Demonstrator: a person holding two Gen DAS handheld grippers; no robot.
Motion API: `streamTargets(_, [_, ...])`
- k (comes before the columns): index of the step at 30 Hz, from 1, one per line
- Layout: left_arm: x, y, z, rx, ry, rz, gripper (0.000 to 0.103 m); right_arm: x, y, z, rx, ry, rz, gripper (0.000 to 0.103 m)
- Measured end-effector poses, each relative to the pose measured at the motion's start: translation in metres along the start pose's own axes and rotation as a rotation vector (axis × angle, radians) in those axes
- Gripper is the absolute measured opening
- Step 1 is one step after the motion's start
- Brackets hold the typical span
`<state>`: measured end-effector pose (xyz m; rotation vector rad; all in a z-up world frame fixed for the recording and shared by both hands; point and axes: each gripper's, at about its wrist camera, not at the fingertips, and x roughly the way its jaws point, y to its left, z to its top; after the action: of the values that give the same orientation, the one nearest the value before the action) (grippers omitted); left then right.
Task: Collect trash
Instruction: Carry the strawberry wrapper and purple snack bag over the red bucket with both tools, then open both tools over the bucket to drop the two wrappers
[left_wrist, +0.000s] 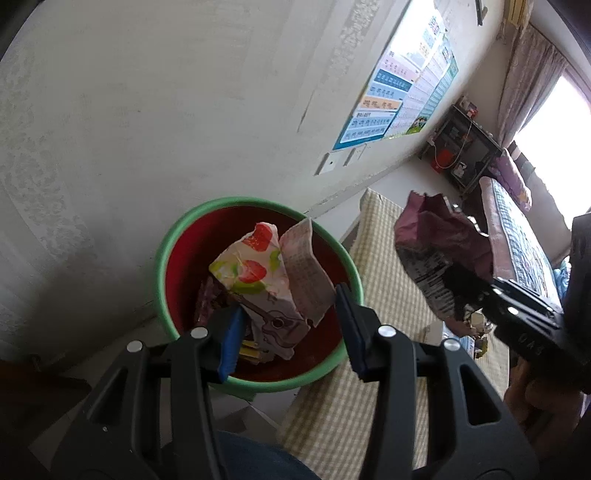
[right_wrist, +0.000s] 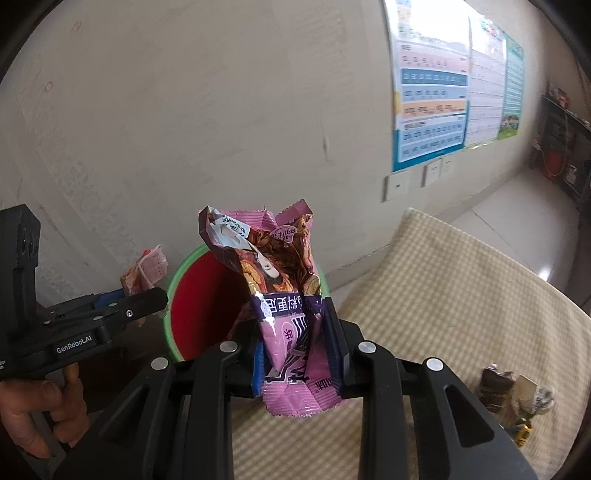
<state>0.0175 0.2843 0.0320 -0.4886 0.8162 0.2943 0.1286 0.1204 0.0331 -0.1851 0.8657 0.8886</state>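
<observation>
A red bin with a green rim (left_wrist: 168, 236) stands on the floor by the wall; it also shows in the right wrist view (right_wrist: 192, 306). My left gripper (left_wrist: 288, 325) is open just above the bin. Below its fingers a strawberry-print wrapper (left_wrist: 255, 273) sits in the bin, with a pink printed wrapper (left_wrist: 308, 273) beside it. My right gripper (right_wrist: 297, 347) is shut on a pink and purple snack bag (right_wrist: 277, 280), held upright beside the bin; the bag also shows in the left wrist view (left_wrist: 436, 251).
A bed with a beige checked cover (right_wrist: 461, 295) lies right of the bin. More wrappers (right_wrist: 513, 391) lie on it at the right. A poster (right_wrist: 432, 92) hangs on the wall. A dark shelf (left_wrist: 465, 147) stands in the far corner.
</observation>
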Motion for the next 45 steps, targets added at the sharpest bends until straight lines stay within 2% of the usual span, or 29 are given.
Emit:
streamTargets(10, [0.006, 0.029, 0.003, -0.036, 0.009, 0.007, 0.045, 0.033, 0.034, 0.014, -0.045, 0.025, 0.044, 0.026])
streamTargets(19, [0.019, 0.041, 0.009, -0.061, 0.025, -0.014, 0.045, 0.061, 0.04, 0.013, -0.047, 0.068, 0.06, 0.027])
streamTargets(22, [0.021, 0.042, 0.016, -0.07, 0.016, -0.025, 0.045, 0.067, 0.04, 0.016, -0.049, 0.072, 0.062, 0.033])
streamTargets(23, [0.021, 0.042, 0.018, -0.074, 0.007, -0.022, 0.047, 0.068, 0.039, 0.016, -0.044, 0.071, 0.06, 0.04])
streamTargets(25, [0.018, 0.045, 0.018, -0.086, -0.009, -0.02, 0.065, 0.07, 0.039, 0.017, -0.036, 0.07, 0.063, 0.047])
streamTargets(26, [0.017, 0.046, 0.018, -0.091, -0.017, -0.019, 0.071, 0.07, 0.038, 0.017, -0.035, 0.069, 0.062, 0.052])
streamTargets(27, [0.016, 0.046, 0.018, -0.098, -0.024, -0.017, 0.081, 0.07, 0.038, 0.016, -0.035, 0.071, 0.062, 0.055])
streamTargets(31, [0.015, 0.052, 0.014, -0.136, -0.041, -0.02, 0.095, 0.07, 0.034, 0.01, -0.033, 0.077, 0.059, 0.065])
streamTargets(37, [0.012, 0.054, 0.013, -0.17, -0.041, -0.009, 0.097, 0.064, 0.029, 0.003, -0.023, 0.08, 0.038, 0.076])
streamTargets(40, [0.01, 0.049, 0.013, -0.162, -0.04, -0.01, 0.097, 0.056, 0.027, 0.0, -0.024, 0.069, 0.031, 0.079])
streamTargets(45, [0.006, 0.032, 0.009, -0.136, -0.037, -0.018, 0.097, 0.039, 0.021, -0.003, -0.014, 0.046, 0.01, 0.09])
